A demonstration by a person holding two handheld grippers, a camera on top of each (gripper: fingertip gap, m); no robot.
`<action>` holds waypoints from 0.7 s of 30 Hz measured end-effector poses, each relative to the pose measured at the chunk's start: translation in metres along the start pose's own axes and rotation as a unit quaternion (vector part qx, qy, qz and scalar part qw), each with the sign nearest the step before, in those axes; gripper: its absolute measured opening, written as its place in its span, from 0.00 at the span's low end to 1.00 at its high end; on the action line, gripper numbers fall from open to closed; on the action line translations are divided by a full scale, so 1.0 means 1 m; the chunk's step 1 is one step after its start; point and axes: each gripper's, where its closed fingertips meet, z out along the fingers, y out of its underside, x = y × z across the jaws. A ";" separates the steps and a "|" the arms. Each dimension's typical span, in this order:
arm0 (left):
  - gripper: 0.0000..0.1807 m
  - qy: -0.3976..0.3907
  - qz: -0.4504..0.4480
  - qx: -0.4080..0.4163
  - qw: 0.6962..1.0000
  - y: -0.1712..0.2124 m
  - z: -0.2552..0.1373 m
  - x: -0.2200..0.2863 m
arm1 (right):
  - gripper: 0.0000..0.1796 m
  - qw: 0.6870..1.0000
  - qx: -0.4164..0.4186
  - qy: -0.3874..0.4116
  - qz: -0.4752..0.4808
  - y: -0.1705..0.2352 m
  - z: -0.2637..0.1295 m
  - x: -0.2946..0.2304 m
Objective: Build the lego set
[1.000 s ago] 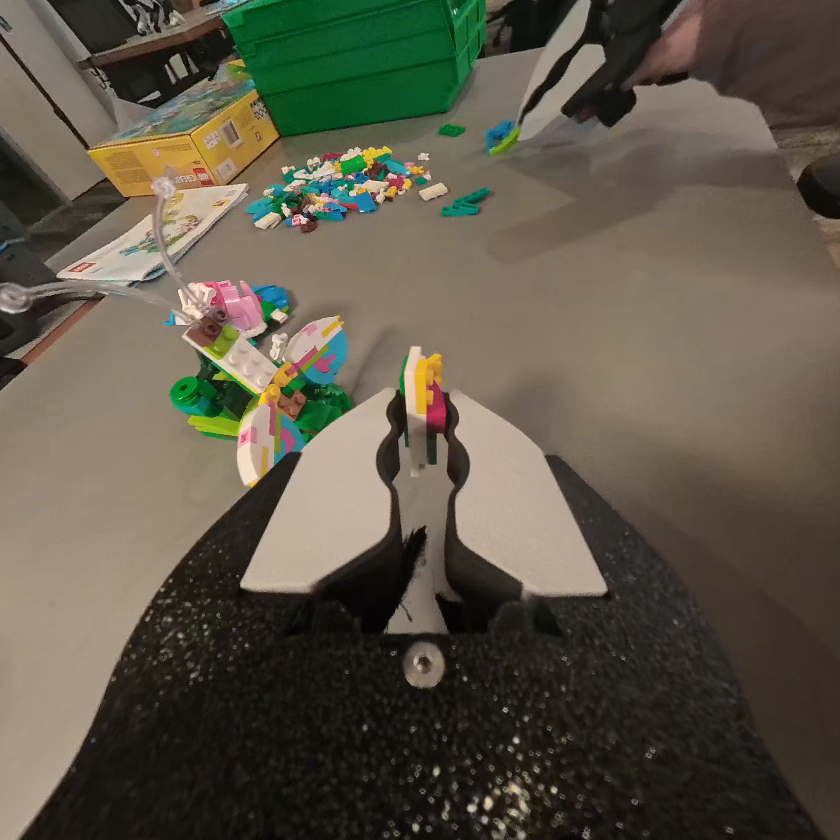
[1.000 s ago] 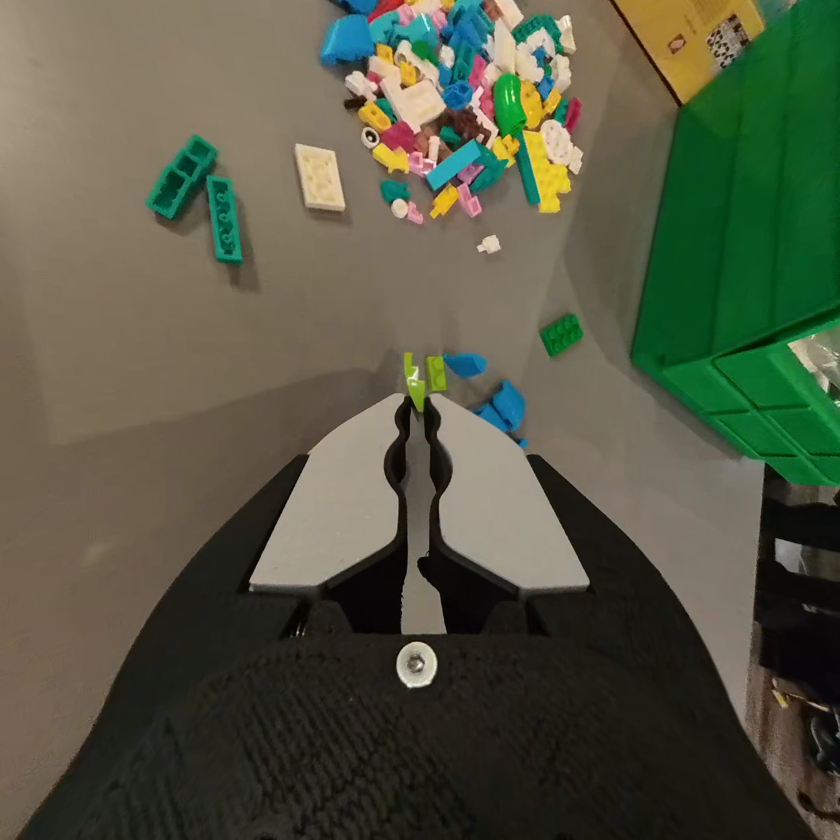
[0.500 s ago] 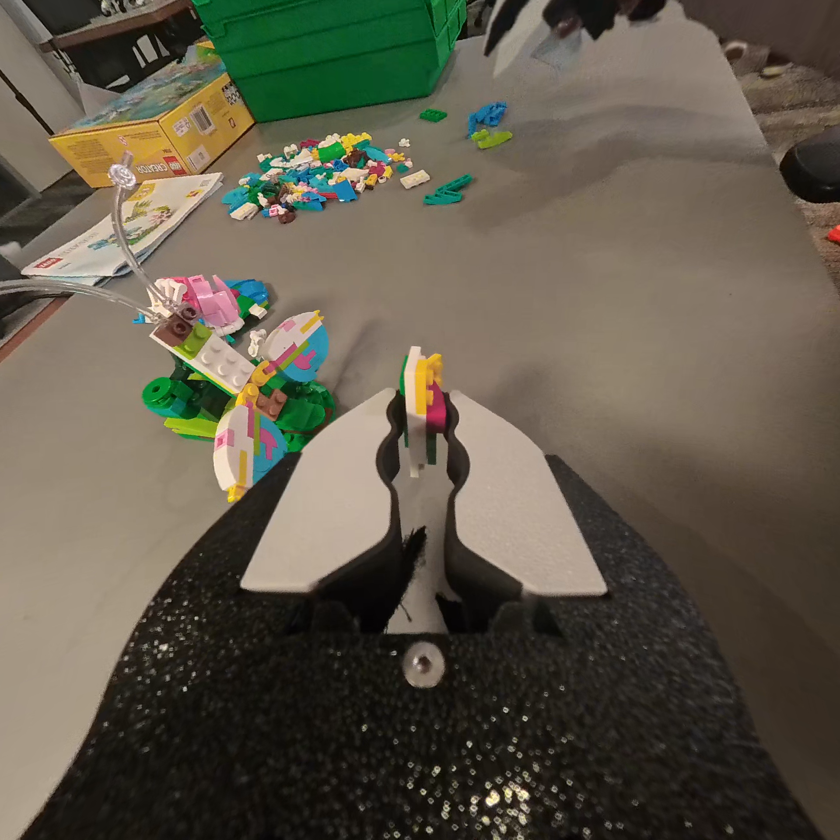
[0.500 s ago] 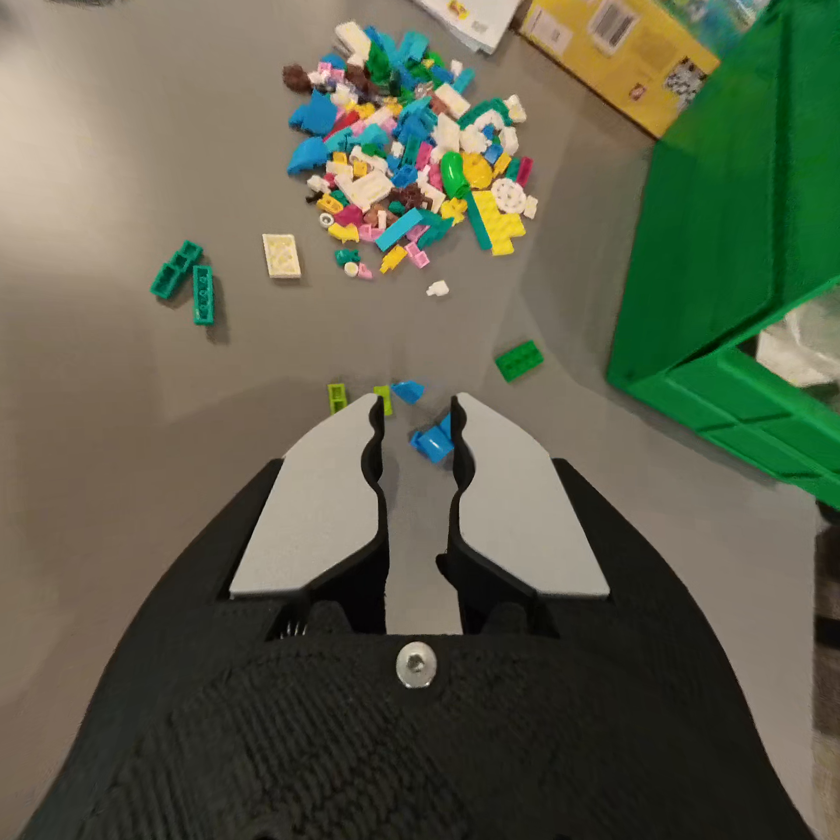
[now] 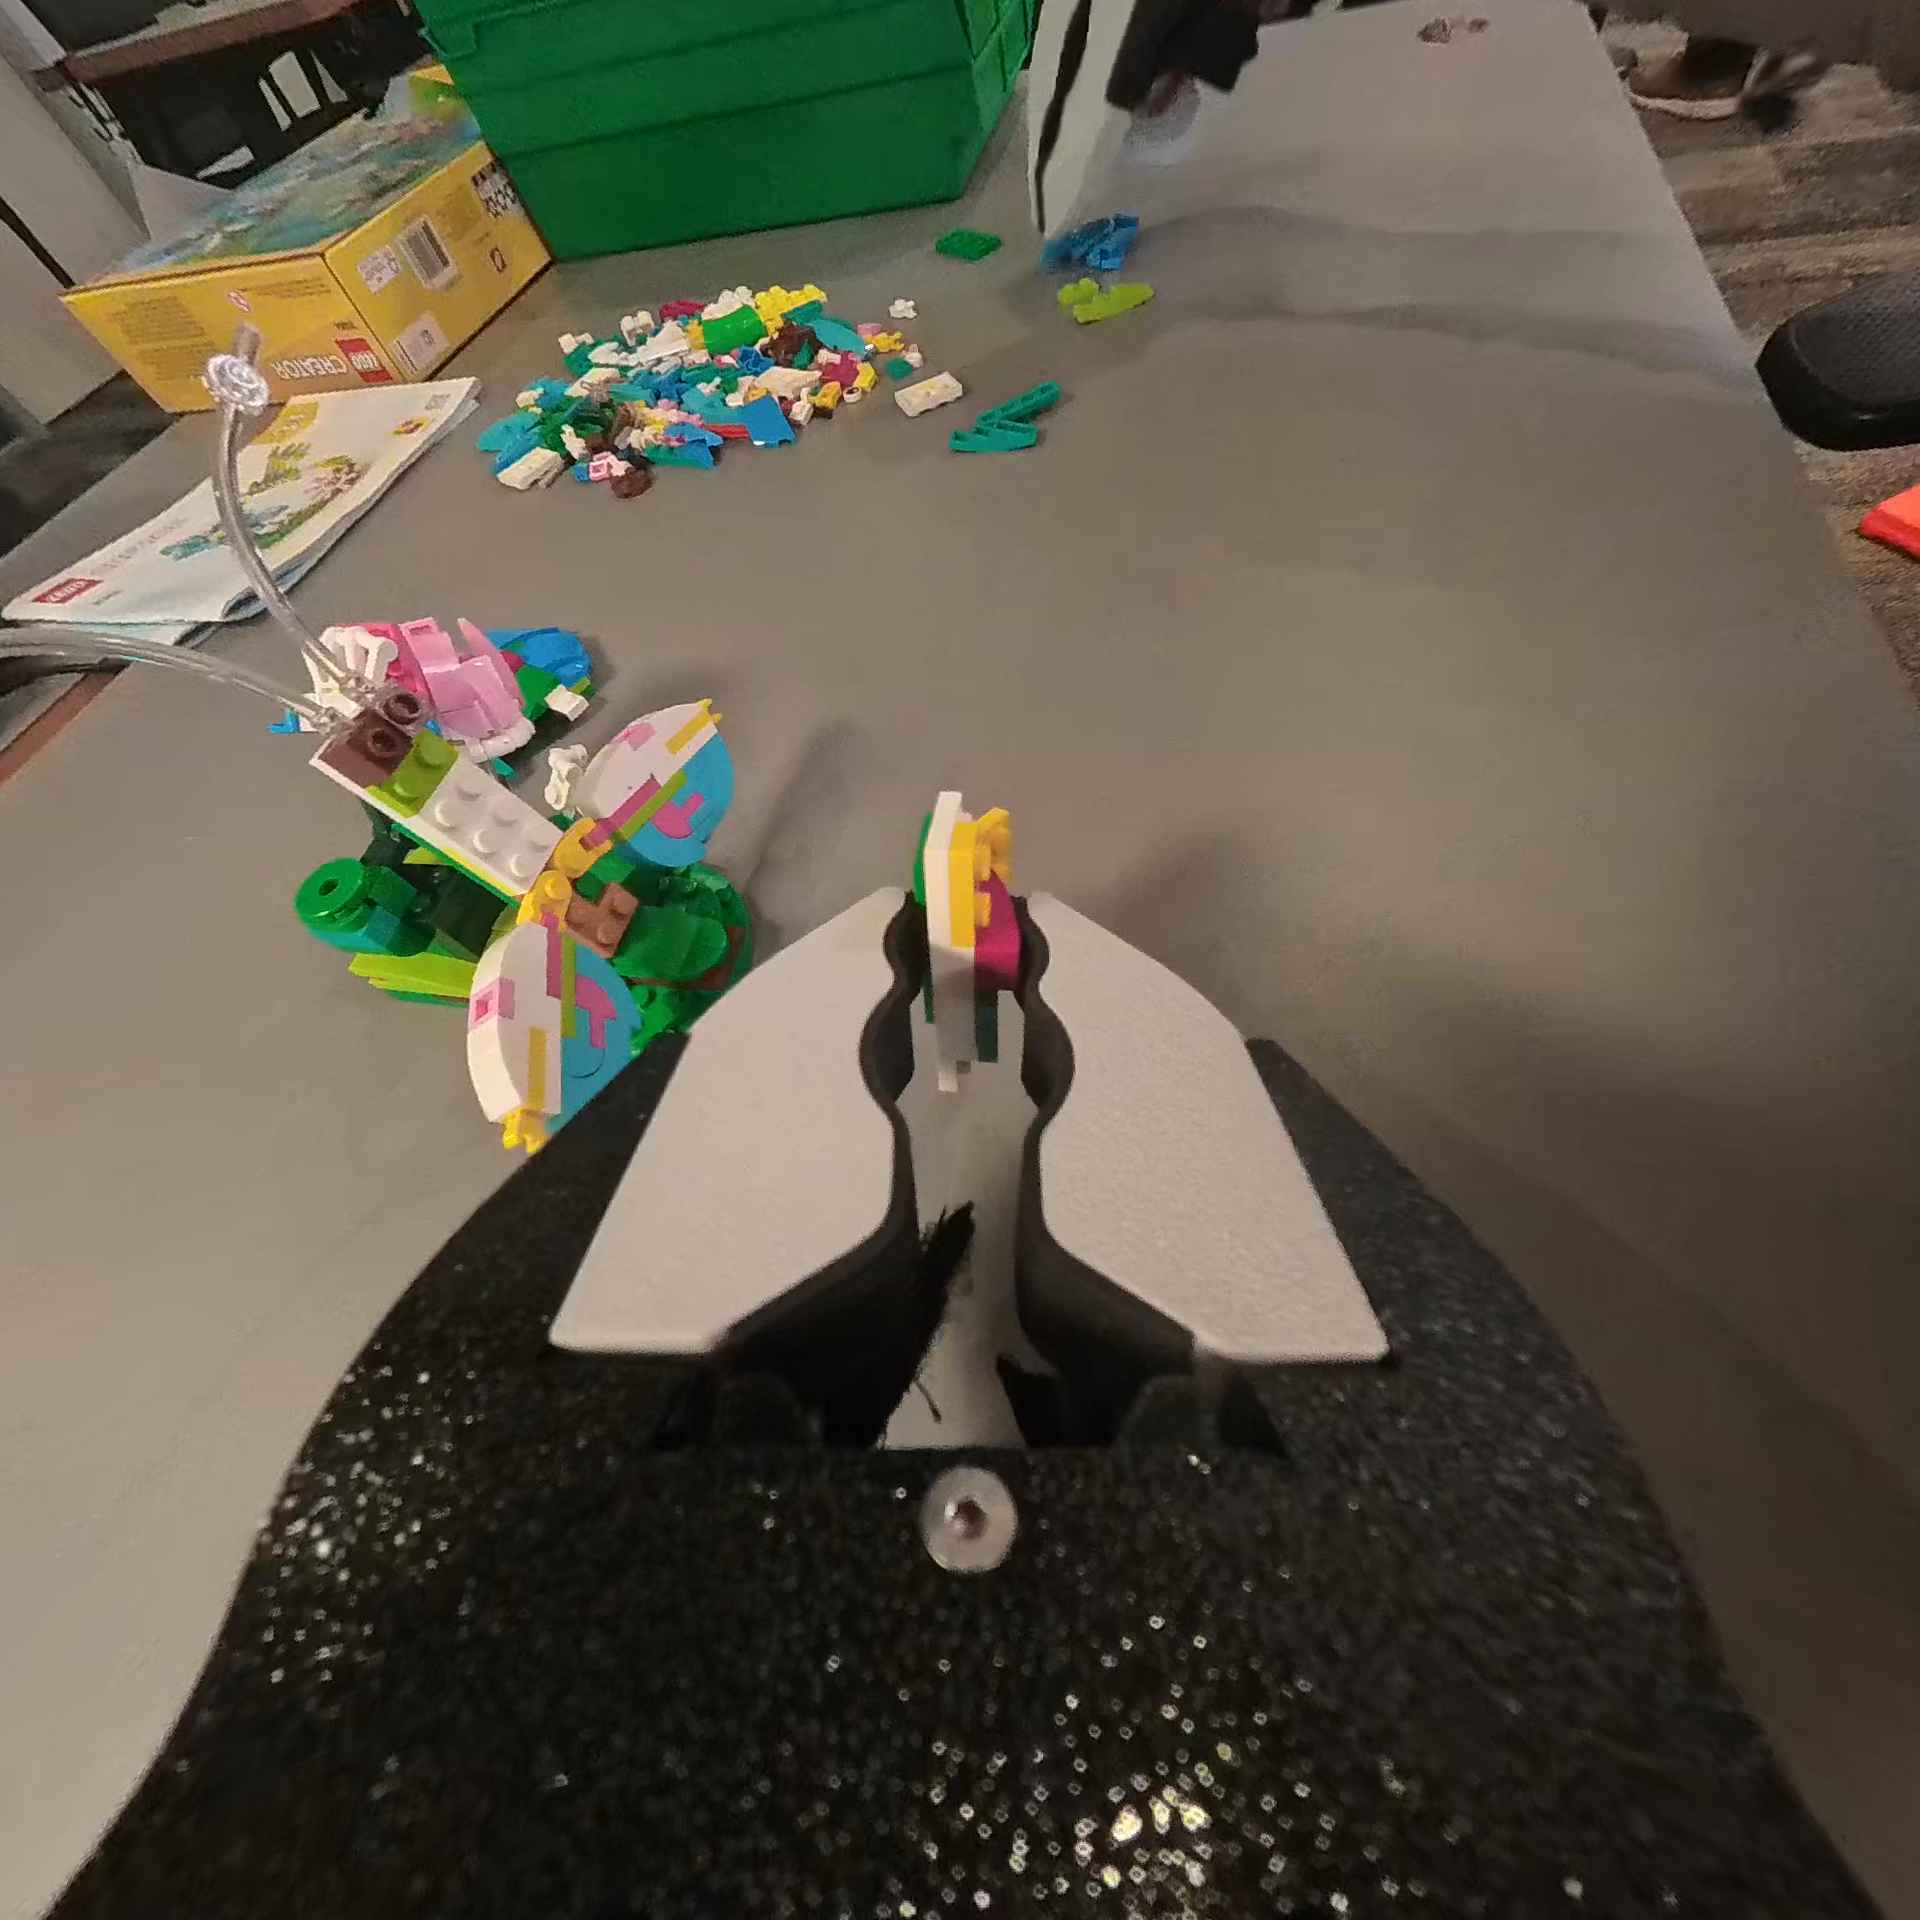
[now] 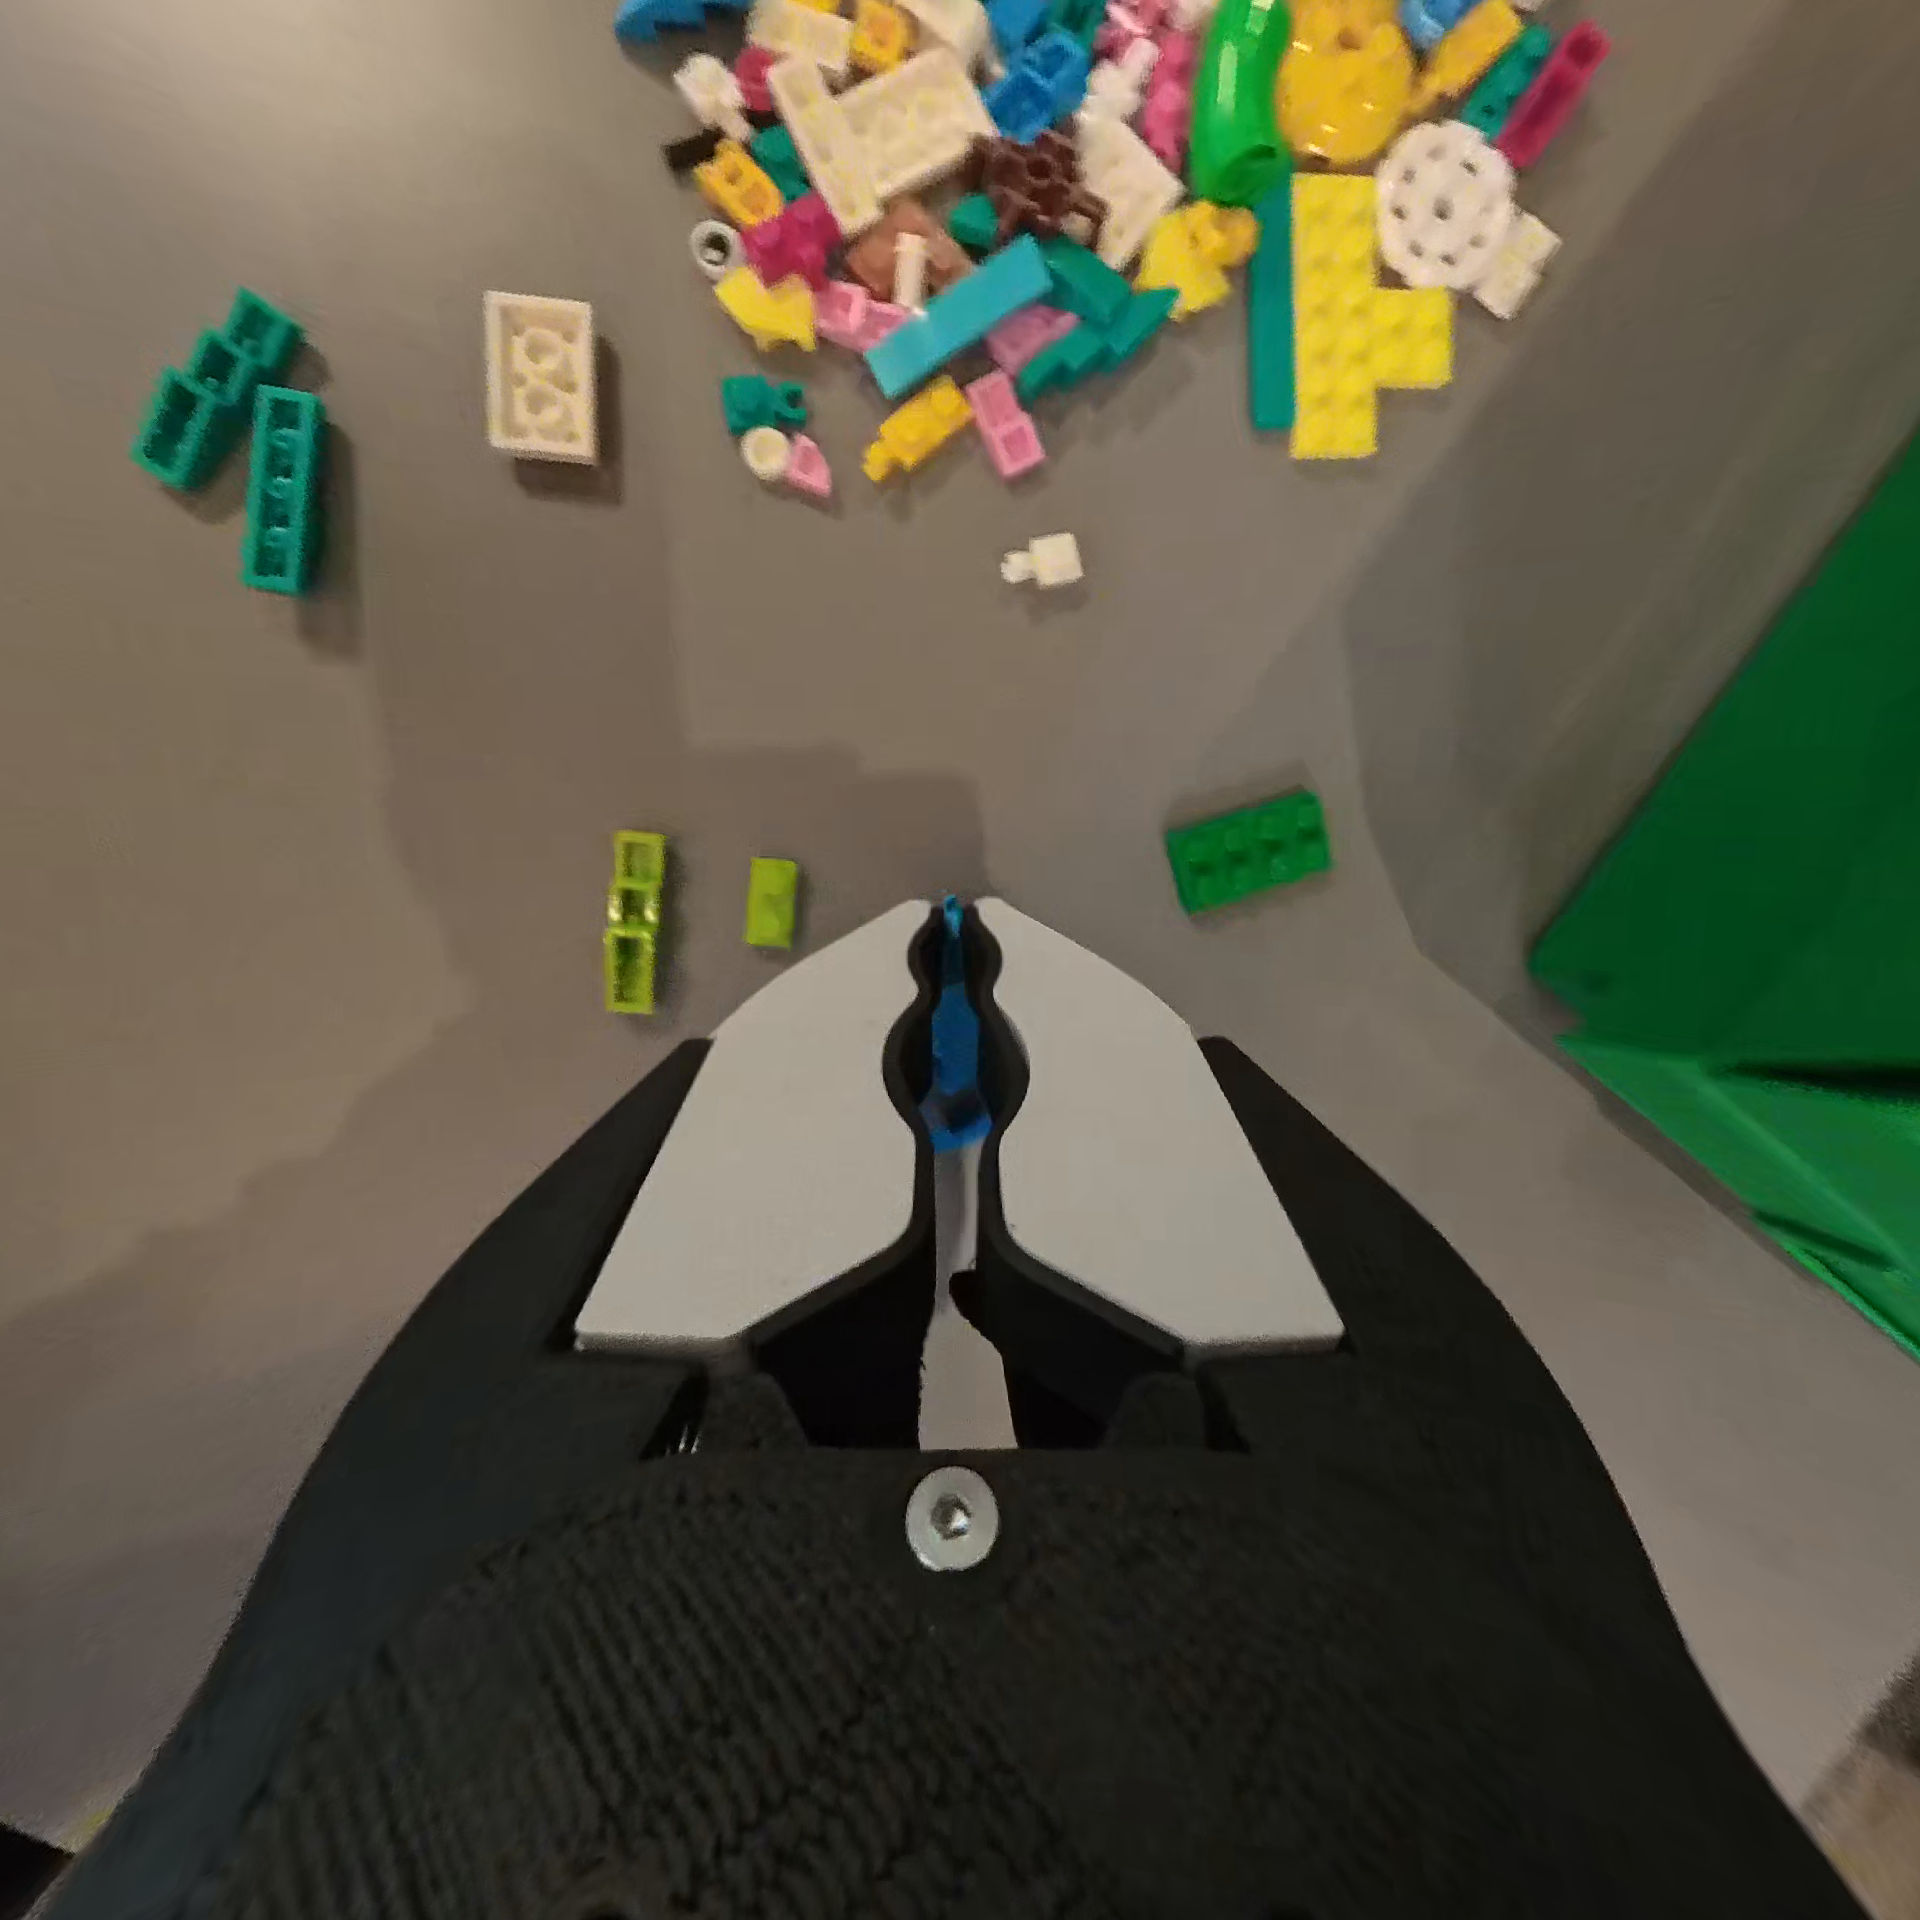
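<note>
The right claw (image 6: pixel 948 920) is pinched on a small blue piece (image 6: pixel 951 1039) at the far side of the grey table (image 5: pixel 1351 727), just short of the loose pile of bricks (image 6: pixel 1039 208). The left claw (image 5: pixel 966 914) is clamped on a small white, yellow and pink wing section (image 5: pixel 966 894), near the half-built model (image 5: pixel 520 883). To my eye, the blue piece should be lifted straight up, carried over to the wing and pressed on squarely.

A grey table (image 5: pixel 1351 675) carries a loose brick pile (image 5: pixel 717 374), a yellow box (image 5: pixel 301 281), a booklet (image 5: pixel 249 509) — and green bins (image 5: pixel 727 114).
</note>
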 end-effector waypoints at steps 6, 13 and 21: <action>0.09 0.008 0.004 -0.005 1.000 0.001 0.002 0.004 | 0.01 0.999 -0.039 0.023 0.024 0.026 -0.007 0.014; 0.09 0.011 0.001 -0.007 1.000 0.001 0.002 0.004 | 0.04 0.999 -0.023 0.032 0.032 0.021 -0.017 0.016; 0.09 0.014 0.001 -0.009 1.000 0.002 0.002 0.005 | 0.21 1.000 0.006 -0.023 0.007 0.001 -0.026 -0.034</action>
